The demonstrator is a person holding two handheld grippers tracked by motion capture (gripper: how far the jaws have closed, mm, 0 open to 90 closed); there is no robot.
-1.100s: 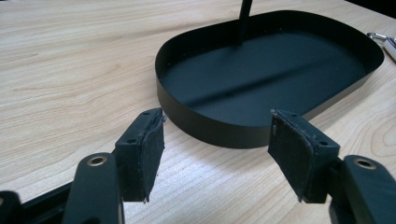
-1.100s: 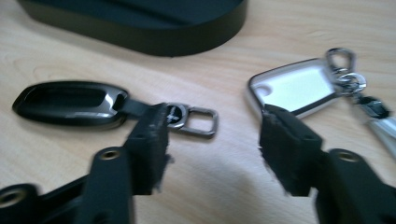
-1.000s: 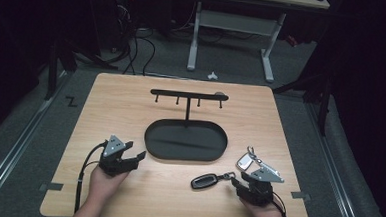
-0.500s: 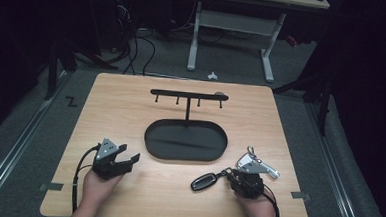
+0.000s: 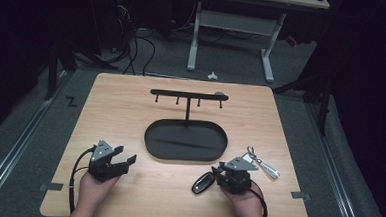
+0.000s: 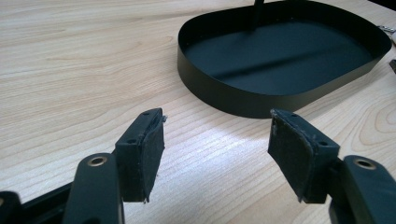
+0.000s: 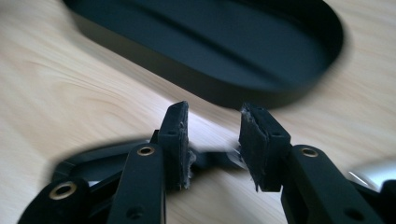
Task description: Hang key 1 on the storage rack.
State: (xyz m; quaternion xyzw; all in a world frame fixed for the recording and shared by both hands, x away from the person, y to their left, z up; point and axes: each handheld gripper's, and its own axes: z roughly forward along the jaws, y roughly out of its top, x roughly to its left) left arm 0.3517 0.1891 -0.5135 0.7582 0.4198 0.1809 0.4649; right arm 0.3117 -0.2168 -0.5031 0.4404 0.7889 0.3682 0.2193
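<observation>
Two claws rest low over the wooden counter (image 5: 131, 110), each in a person's hand. The left claw (image 5: 123, 160) stands with its jaws wide apart and nothing between them, near the left end of the black oval tray (image 5: 151, 144). The right claw (image 5: 218, 174) has its jaws partly apart; they have just been opening, and the pads (image 7: 175, 140) do not press on anything. Its tips sit just beside the black key fob (image 5: 203, 182), whose dark, blurred body lies below the jaws in the right gripper view. A silver key ring (image 5: 261, 162) lies to the right, close by that claw.
</observation>
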